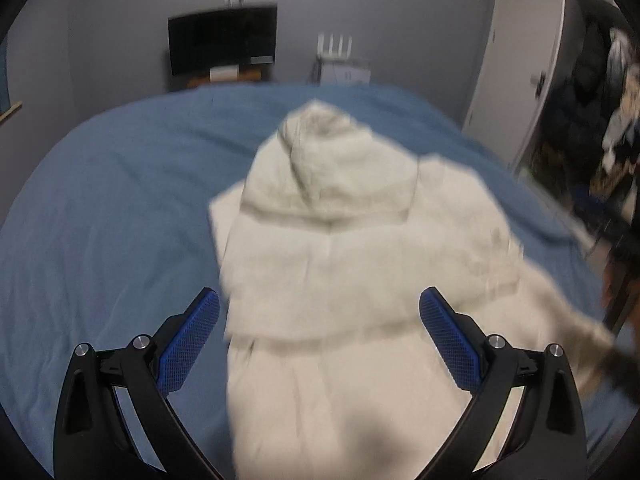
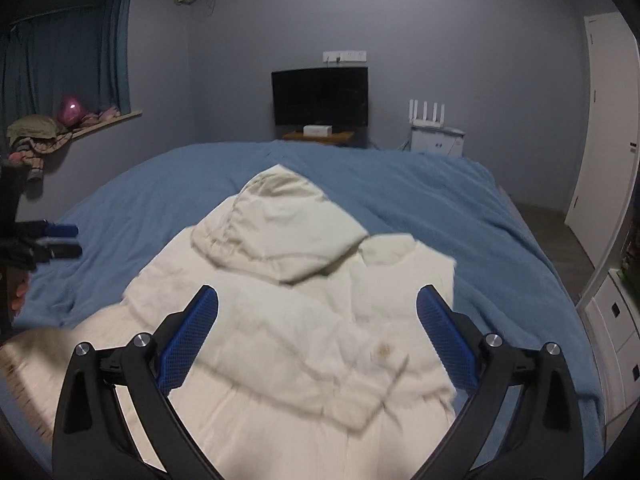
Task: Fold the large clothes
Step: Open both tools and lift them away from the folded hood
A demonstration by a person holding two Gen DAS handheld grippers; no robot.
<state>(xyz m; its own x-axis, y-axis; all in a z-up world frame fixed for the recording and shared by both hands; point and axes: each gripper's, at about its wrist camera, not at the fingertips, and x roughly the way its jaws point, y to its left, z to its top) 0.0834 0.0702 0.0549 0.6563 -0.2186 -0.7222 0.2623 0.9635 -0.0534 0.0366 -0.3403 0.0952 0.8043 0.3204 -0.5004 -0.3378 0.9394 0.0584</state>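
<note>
Item: cream hooded coat (image 2: 304, 320), lying mid-bed (image 2: 420, 200), sleeves folded inward; left hand-held gripper (image 1: 319, 334) and right hand-held gripper (image 2: 317, 334) both spread wide, empty, above it; apparently between folds, next needing a hem grasp.

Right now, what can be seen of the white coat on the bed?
The white coat is a cream, quilted, puffy hooded garment lying flat on the blue bedcover. Its hood points toward the far wall with the monitor. One sleeve looks folded across the body, its square cuff edge showing in the right wrist view. A small brownish stain marks the folded part. Both tools hang open above it; nothing grips it.
</note>
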